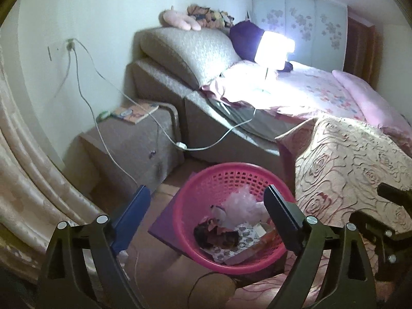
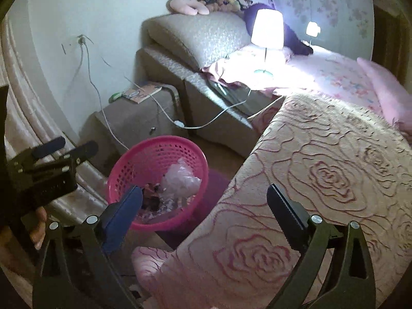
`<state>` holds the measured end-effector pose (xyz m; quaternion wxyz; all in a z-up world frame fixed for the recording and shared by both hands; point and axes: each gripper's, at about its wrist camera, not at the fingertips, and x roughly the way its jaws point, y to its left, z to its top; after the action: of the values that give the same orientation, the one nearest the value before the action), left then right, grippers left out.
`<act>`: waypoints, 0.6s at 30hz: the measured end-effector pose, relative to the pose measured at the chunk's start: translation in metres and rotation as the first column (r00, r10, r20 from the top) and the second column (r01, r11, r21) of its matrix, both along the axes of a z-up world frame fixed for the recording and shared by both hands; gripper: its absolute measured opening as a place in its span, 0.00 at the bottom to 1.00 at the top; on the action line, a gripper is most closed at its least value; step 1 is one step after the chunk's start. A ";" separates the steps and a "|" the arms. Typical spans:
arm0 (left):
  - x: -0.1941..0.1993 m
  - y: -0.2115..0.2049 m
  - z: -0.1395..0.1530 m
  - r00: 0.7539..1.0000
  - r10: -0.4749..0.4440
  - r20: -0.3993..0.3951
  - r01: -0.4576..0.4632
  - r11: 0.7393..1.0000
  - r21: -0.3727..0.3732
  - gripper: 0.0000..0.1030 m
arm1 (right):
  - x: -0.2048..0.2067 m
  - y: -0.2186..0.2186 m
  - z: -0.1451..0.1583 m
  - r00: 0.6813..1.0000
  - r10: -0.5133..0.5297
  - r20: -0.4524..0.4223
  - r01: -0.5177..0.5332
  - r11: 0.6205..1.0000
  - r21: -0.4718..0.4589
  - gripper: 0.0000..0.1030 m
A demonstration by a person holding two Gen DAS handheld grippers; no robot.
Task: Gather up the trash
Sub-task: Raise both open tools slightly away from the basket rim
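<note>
A pink plastic basket [image 1: 206,180] stands on the floor beside the bed, with crumpled clear plastic [image 1: 239,203], dark wrappers and patterned paper inside. It also shows in the right wrist view [image 2: 154,152]. My left gripper [image 1: 206,203] is open and empty, held just above the basket. My right gripper [image 2: 203,206] is open and empty over the rose-patterned bedspread [image 2: 322,175], to the right of the basket. The left gripper shows at the left edge of the right wrist view [image 2: 65,146].
A bedside cabinet [image 1: 139,139] holds a book [image 1: 136,112] and a green object. White cables hang from a wall socket [image 1: 69,45] across to the bed. A lit lamp [image 2: 267,29] stands on the bed. A curtain [image 1: 31,167] hangs at the left.
</note>
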<state>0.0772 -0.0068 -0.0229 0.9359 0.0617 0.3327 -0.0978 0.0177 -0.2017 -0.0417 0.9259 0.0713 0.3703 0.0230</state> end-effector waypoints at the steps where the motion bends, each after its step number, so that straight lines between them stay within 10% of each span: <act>1: -0.003 0.000 0.003 1.000 0.003 0.000 -0.003 1.000 -0.006 0.84 | -0.005 0.000 0.003 1.000 -0.006 0.013 0.006 1.000 -0.010 0.93; 18: -0.055 0.016 0.022 0.999 0.023 -0.031 -0.025 0.996 -0.087 0.89 | -0.046 -0.004 0.029 0.991 -0.065 0.117 0.066 0.998 0.001 0.93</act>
<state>0.0219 0.0095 -0.0011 0.9338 0.0154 0.3426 -0.1019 -0.0280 -0.2061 -0.0128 0.9463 0.0809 0.3130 -0.0037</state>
